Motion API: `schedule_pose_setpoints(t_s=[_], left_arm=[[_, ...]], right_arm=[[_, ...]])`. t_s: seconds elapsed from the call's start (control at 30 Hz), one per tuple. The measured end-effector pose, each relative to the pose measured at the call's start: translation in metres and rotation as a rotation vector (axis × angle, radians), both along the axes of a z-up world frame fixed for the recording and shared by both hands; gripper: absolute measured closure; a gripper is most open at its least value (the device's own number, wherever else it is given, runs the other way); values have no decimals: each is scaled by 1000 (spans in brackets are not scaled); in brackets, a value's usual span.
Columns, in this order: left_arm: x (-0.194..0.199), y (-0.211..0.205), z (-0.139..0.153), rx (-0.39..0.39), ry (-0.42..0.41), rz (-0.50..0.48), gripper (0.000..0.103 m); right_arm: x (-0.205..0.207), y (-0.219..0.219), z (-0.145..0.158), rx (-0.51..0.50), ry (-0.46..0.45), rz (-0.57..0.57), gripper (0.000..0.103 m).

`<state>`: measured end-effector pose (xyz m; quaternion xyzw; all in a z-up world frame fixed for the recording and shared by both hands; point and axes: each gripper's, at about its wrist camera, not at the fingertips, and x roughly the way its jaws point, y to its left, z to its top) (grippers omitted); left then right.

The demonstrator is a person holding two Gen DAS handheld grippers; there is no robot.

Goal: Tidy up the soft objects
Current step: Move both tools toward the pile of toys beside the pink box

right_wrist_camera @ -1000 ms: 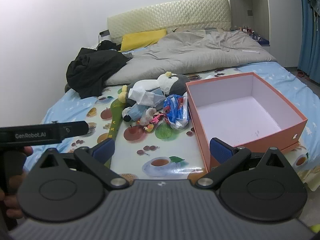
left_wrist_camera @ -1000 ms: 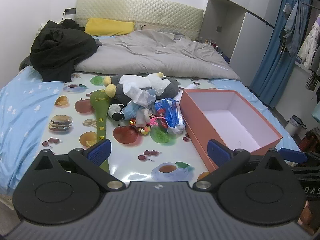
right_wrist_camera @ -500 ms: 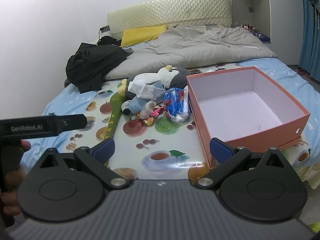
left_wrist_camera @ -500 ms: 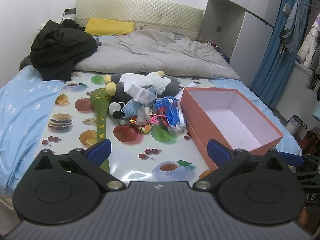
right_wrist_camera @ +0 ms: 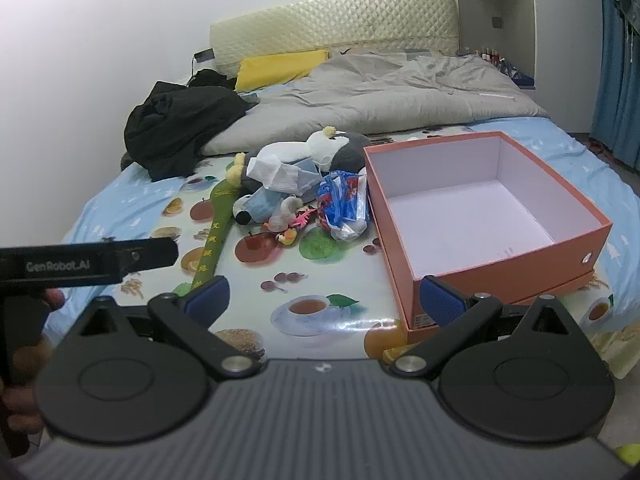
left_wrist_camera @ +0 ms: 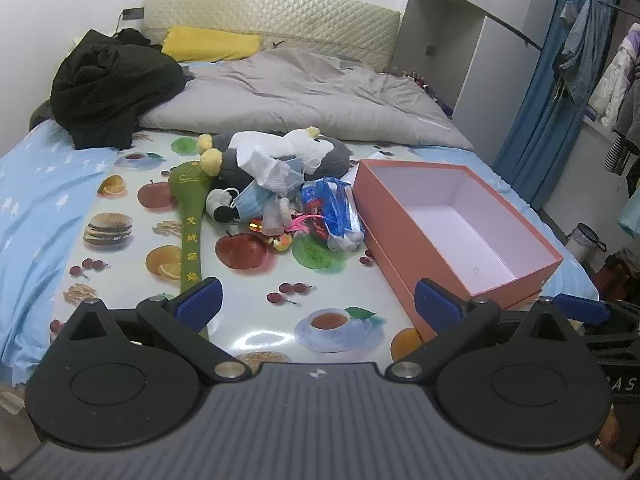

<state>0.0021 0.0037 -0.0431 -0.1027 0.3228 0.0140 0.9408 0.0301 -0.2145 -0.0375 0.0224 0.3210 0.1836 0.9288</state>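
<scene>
A heap of soft things lies on the fruit-print mat (left_wrist_camera: 256, 292): a grey and white plush penguin (left_wrist_camera: 320, 152) (right_wrist_camera: 340, 148), a white cloth (left_wrist_camera: 264, 162), blue face masks (left_wrist_camera: 252, 202), a blue plastic bag (left_wrist_camera: 336, 212) (right_wrist_camera: 344, 204) and a long green padded stick (left_wrist_camera: 190, 216) (right_wrist_camera: 218, 220). Right of the heap stands an open orange box (left_wrist_camera: 404, 220) (right_wrist_camera: 472, 276), with nothing inside. My left gripper (left_wrist_camera: 318, 306) and right gripper (right_wrist_camera: 322, 296) both hang open near the mat's front edge, well short of the heap, holding nothing.
A grey duvet (left_wrist_camera: 312, 96), a black garment (left_wrist_camera: 112, 88) and a yellow pillow (left_wrist_camera: 212, 44) lie further up the bed. Blue curtains and hanging clothes (left_wrist_camera: 576, 64) stand at the right. A hand with the left gripper's handle (right_wrist_camera: 80, 260) shows at the right wrist view's left edge.
Both grippers have drifted slightly; the heap and box sit a little differently in each view. The jaws stay open and nothing on the mat has moved.
</scene>
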Motion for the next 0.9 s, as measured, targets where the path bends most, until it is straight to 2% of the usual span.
schedule_pose_setpoints(t_s=[0.27, 0.9], left_arm=[[3, 7, -3, 6, -6, 4, 0], [26, 1, -16, 22, 52, -12, 0]], right_arm=[[3, 1, -5, 0, 15, -6, 0], [10, -5, -14, -19, 18, -26, 0]])
